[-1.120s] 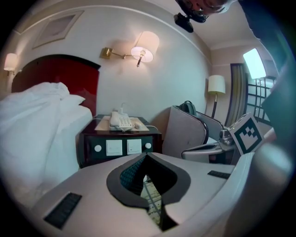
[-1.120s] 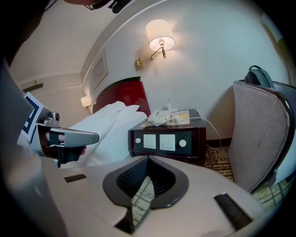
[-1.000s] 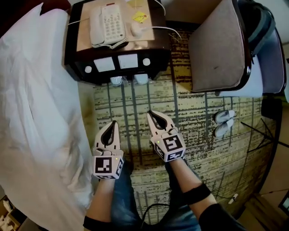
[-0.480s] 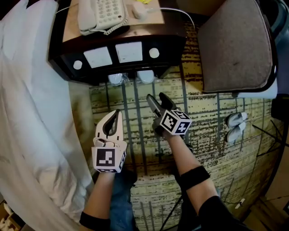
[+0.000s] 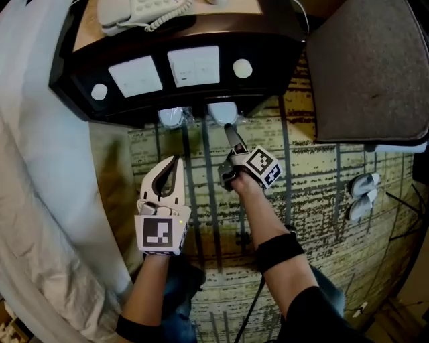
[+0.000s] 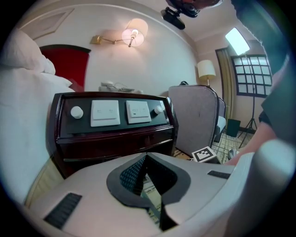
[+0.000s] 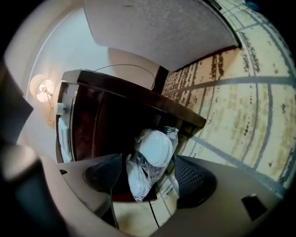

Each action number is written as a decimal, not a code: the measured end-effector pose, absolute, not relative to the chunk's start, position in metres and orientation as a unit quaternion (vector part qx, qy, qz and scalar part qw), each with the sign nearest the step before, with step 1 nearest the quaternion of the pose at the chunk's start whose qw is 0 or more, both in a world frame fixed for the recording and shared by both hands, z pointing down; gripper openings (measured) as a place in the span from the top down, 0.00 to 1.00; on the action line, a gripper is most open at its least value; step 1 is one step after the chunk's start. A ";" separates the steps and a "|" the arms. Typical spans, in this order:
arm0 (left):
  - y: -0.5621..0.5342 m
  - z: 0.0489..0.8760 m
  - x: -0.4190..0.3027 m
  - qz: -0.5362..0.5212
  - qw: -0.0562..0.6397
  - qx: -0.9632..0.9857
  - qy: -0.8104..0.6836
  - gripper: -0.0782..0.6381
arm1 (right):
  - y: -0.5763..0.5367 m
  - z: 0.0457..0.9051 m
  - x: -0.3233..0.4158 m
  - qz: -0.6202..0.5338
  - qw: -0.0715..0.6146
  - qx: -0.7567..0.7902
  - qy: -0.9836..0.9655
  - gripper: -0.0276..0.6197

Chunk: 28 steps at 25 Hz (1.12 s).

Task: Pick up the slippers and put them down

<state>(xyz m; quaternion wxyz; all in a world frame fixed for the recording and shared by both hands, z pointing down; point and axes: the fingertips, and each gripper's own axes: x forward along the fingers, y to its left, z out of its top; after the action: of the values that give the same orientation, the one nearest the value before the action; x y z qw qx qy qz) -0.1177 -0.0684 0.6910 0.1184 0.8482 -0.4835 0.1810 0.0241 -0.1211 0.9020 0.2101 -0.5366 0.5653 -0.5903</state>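
Currently listed:

- Right tool [image 7: 148,175]: rolled onto its side and aimed under the bedside cabinet [image 5: 80,94]. Its jaws stand apart and have just been opening.
- Slippers [image 7: 155,147]: white, wrapped in clear plastic, lying at the cabinet's foot. They sit just ahead of the right tool's tips, framed between its two pads, and neither pad presses on them.
- Left tool [image 5: 174,162]: jaws closed together with nothing between them. It is held level-ish above the patterned carpet [image 5: 308,221], to the left of the right tool and well short of the cabinet.
- Bed [image 5: 40,201]: white linen, to the left tool's left.
- Chair [image 5: 375,74]: grey seat, to the right tool's right.
- Telephone [image 5: 127,13]: on top of the cabinet, beyond both tools.
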 end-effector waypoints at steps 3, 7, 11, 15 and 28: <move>-0.078 0.701 -0.116 0.179 0.110 0.850 -0.484 0.89 | -0.135 0.920 0.024 -0.601 0.262 -0.532 0.536 0.36; -0.088 0.713 -0.116 0.182 0.098 0.852 -0.481 0.89 | -0.151 0.943 0.022 -0.609 0.284 -0.536 0.510 0.36; -0.090 0.721 -0.116 0.184 0.095 0.852 -0.481 0.89 | -0.163 0.955 0.027 -0.604 0.275 -0.550 0.508 0.37; -0.086 0.730 -0.117 0.189 0.095 0.849 -0.484 0.89 | -0.172 0.952 0.011 -0.605 0.294 -0.525 0.521 0.65; -0.070 0.738 -0.106 0.203 0.112 0.850 -0.472 0.89 | -0.150 0.921 0.026 -0.583 0.350 -0.486 0.550 0.77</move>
<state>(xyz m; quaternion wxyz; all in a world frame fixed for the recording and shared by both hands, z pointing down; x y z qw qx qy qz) -0.1056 -0.0702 0.7383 0.1124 0.8505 -0.4721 0.2029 0.0264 -0.1499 0.9214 0.3499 -0.4857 0.5497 -0.5826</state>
